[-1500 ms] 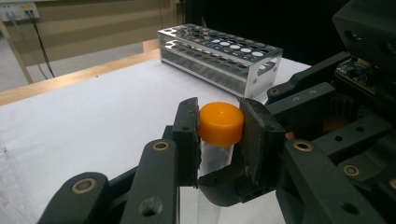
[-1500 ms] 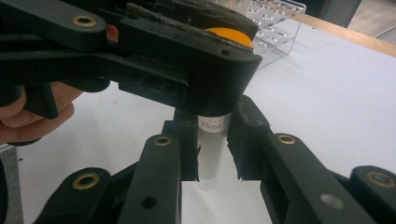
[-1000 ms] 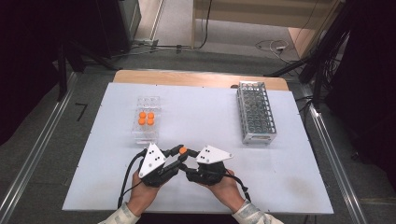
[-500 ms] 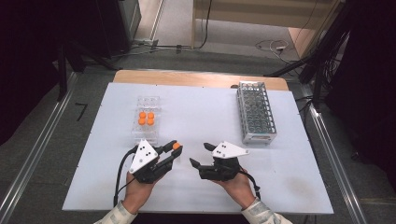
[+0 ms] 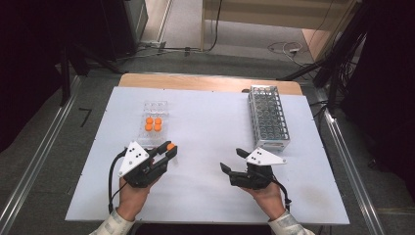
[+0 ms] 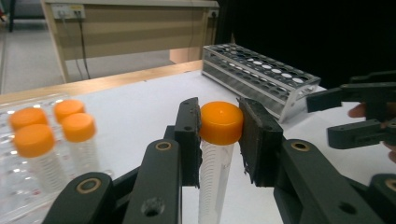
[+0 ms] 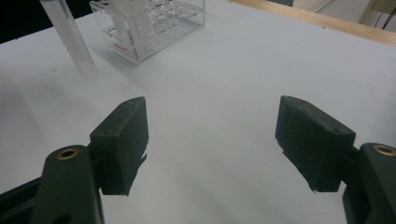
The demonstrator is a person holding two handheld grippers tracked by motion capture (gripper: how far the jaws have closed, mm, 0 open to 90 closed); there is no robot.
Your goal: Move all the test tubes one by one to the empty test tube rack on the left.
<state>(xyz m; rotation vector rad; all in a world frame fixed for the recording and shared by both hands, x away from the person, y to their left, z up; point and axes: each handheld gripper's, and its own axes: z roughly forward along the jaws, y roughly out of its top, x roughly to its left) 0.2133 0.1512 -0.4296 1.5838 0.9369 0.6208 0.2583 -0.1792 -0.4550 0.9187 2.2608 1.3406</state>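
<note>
An orange-capped clear tube (image 6: 212,177) stands upright between my left gripper's (image 6: 219,109) pads, which are shut on its cap (image 5: 171,146). My left gripper (image 5: 169,148) sits at the front left of the white table (image 5: 205,127). My right gripper (image 5: 232,160) is at the front right, well apart from the tube. The right gripper's (image 7: 212,135) jaws have just been opening and have only bare table between them. The tube's clear body (image 7: 70,39) shows at the far left of the right gripper view.
A clear plastic rack (image 5: 154,105) with several orange-capped tubes (image 5: 153,124) stands behind my left gripper. A grey metal tube rack (image 5: 268,117) lies at the back right, behind my right gripper. A wooden strip (image 5: 205,82) runs along the table's far edge.
The two grippers were together at the front middle around the tube. The right one has let go, opened and moved right. The left one has drawn left with the tube.
</note>
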